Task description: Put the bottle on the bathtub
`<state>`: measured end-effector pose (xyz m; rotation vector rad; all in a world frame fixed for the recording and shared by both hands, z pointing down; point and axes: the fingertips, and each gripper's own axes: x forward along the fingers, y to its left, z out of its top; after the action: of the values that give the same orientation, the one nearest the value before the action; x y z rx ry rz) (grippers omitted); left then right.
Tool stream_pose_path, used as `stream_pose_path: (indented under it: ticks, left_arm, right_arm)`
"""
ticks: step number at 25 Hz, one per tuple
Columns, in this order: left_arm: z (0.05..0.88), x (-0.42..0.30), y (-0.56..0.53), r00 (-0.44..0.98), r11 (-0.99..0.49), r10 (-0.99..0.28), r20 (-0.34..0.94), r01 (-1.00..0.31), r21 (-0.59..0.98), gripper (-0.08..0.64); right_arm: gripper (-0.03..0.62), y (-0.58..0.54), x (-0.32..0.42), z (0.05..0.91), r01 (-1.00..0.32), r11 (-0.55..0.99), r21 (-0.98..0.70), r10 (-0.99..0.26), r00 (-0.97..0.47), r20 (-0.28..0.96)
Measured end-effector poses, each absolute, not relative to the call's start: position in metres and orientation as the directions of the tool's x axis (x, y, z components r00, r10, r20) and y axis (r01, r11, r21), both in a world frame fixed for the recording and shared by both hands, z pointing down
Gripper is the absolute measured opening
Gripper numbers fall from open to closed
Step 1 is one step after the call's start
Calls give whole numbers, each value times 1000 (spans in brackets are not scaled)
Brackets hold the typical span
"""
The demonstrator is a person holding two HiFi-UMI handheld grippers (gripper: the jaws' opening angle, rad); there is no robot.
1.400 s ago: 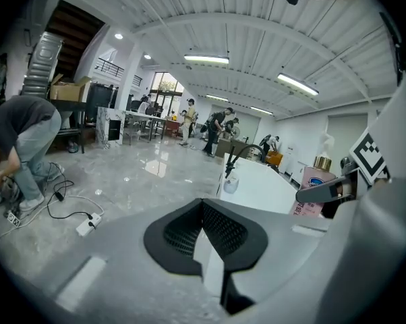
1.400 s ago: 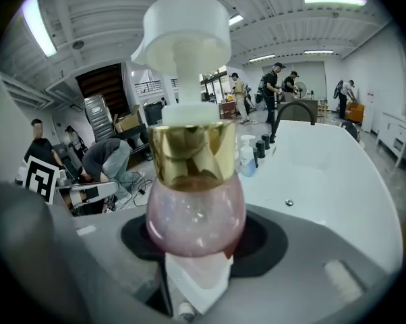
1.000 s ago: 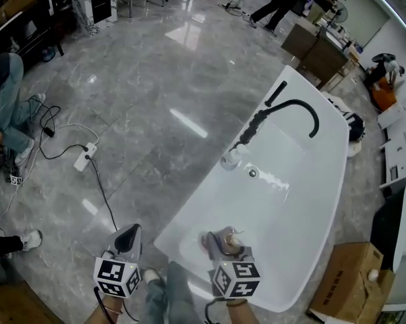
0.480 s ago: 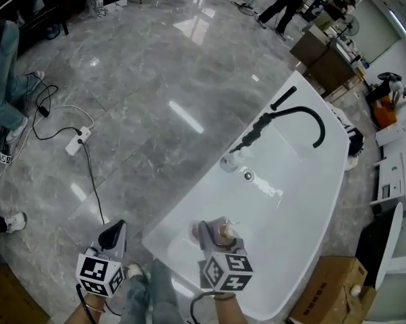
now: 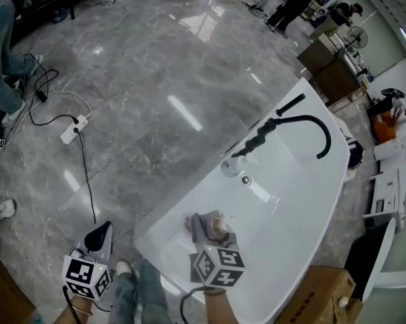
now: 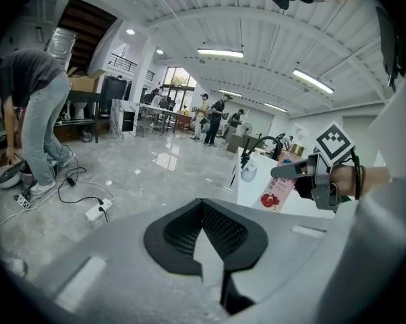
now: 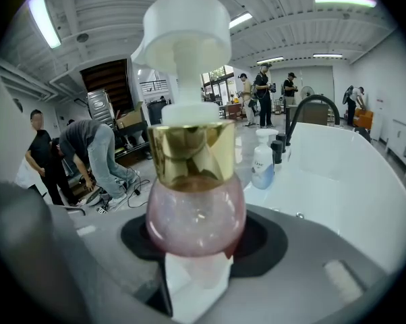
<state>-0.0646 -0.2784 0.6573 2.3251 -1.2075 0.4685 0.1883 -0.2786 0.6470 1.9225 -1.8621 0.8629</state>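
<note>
A pink pump bottle [image 7: 196, 208] with a gold collar and a white pump head stands upright between the jaws of my right gripper [image 5: 210, 229], which is shut on it. The bottle [image 5: 218, 225] hangs over the near end of the white bathtub [image 5: 304, 208]; from the left gripper view it shows beside the tub wall [image 6: 253, 187]. My left gripper [image 5: 98, 237] is out over the grey floor, left of the tub. Its jaws are together with nothing in them [image 6: 213, 255].
A black curved faucet [image 5: 304, 123] rises from the tub's far rim, with a white bottle [image 5: 231, 166] standing next to it. A power strip with cables [image 5: 73, 129] lies on the floor at left. A cardboard box [image 5: 317, 299] sits at lower right. People stand farther off.
Both grippers have sunk and shifted left in the head view. The right one still carries the bottle over the tub's near end. The left one stays over the floor.
</note>
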Motion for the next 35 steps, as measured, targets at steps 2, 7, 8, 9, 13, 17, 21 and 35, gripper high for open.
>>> stream_pose_path:
  ticks: [2,7,8,9,13,17,21,35]
  left_arm:
    - [661,-67,-279,546,-490,-669,505,-834,253,-3]
    - [667,-73,-281,529,-473,-676,512,-845,248,-2]
    - [669,-74,-282,526,-469,-678,514,-848,248,-2]
    - [670,-75,-282,522,-465,-678,517,-850,247,-3]
    - [676,-78,-283,511,-455,-677,529,-856,245,-3]
    - [678,-78,-285,503,-446,-681,532,-861,243,-3]
    - [679,-79,-288,493,-429,-693,526,-869,248,-3]
    - [681,-80,-283,485,-420,-698,528,-873,247,-3]
  right_arm:
    - [222,-285,188,651,-981,-91,-174,-782,-38,622]
    - [222,-301,190,659,-983,-79,-165,-780,-42,624]
    - [222,-303,191,660,-983,-79,-164,-779,-42,626]
    - [222,-306,191,662,-983,-81,-166,-778,-42,627]
    - [222,-315,193,668,-980,-95,-175,-777,-37,628]
    - [222,-324,193,671,-981,-88,-173,-777,-41,628]
    - [222,-331,190,671,-982,-79,-171,-779,-46,625]
    - [224,-327,185,671,-989,-48,-138,-795,-46,605]
